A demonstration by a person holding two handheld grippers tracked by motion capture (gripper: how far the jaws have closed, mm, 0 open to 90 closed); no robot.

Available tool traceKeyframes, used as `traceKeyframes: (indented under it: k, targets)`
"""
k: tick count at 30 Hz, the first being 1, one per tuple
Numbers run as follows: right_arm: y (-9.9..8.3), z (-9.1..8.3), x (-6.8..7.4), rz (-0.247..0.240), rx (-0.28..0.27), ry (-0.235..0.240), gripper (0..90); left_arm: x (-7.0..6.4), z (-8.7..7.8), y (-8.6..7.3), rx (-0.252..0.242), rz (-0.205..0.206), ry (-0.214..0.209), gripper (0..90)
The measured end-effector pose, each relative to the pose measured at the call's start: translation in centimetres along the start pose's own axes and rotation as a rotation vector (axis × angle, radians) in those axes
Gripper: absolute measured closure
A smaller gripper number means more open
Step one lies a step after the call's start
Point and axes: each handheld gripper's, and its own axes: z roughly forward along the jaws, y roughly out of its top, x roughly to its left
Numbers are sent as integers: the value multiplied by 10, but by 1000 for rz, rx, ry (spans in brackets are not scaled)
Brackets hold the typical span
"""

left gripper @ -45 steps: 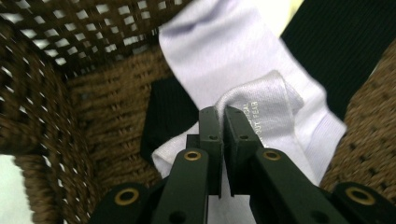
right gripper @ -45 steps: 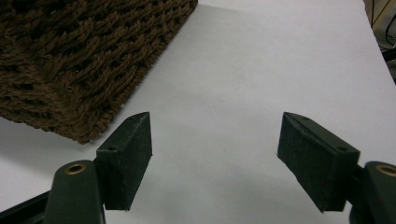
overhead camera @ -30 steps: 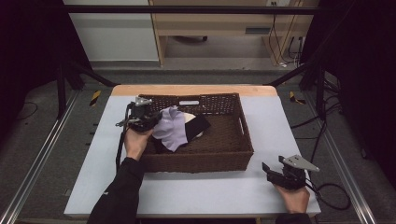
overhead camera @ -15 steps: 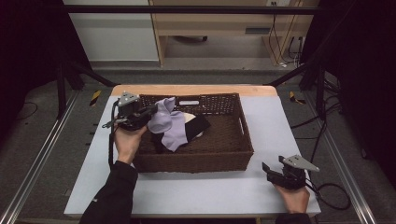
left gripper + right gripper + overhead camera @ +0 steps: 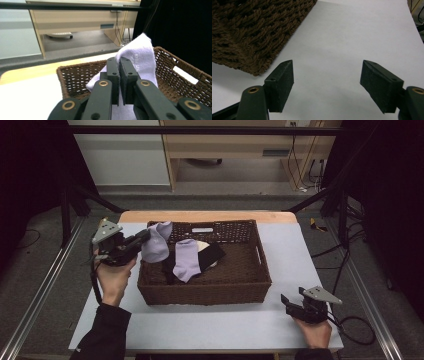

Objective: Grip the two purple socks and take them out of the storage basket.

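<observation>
High view: left tongs (image 5: pixel 141 238) grasp a lilac sock (image 5: pixel 156 245) over the wicker basket's (image 5: pixel 210 295) left rim.
Sock hangs lengthwise downward; right tongs (image 5: pixel 290 304) released on the counter (image 5: pixel 200 330).

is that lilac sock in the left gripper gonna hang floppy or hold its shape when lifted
Probably floppy: the lilac sock droops below the left gripper, whose jaws are shut on it. It looks light and, being knit fabric, unlikely to slip. Its hanging end might snag the wicker basket.

sock (image 5: pixel 140 56) print too small to read (lower part behind jaws).
</observation>
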Motion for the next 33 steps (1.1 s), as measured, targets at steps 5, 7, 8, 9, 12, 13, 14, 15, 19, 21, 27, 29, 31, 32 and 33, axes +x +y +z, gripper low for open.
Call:
traceKeyframes:
  k: [5,7,8,9,12,13,14,15,19,21,27,29,31,32,33]
  targets:
    - [0,0,0,-2,-1,-1,271,15,-19,-2,-19,-2,44,859]
    - [0,0,0,-1,-1,-2,271,19,-22,-4,-21,-3,55,859]
    - [0,0,0,0,0,-2,271,26,-29,-7,-22,-13,72,859]
    - [0,0,0,0,1,-2,271,29,-33,-10,-24,-15,84,859]
    - [-1,-1,1,4,3,-1,271,35,-38,-16,-25,-19,103,859]
    - [-1,-1,0,3,3,-1,271,41,-42,-23,-24,-32,114,859]
    - [-1,-1,0,-4,1,-4,271,44,-44,-27,-23,-37,122,859]
    - [-1,-1,0,0,1,-4,272,47,-46,-30,-21,-46,126,859]
    - [-1,-1,0,1,2,-3,273,55,-49,-42,-16,-63,146,859]
    - [-1,-1,0,3,3,-1,272,59,-50,-50,-6,-72,163,859]
    - [-1,-1,0,0,4,-1,275,72,-46,-73,53,-90,205,859]
    - [-2,-1,0,-1,3,0,276,75,-45,-78,70,-96,212,859]
    - [-1,-1,0,-1,1,0,276,77,-44,-85,96,-95,226,858]
    - [-1,-1,0,-3,0,-1,276,78,-43,-89,109,-96,230,858]
    - [-1,-1,0,-4,-1,-1,276,78,-43,-89,109,-96,230,858]
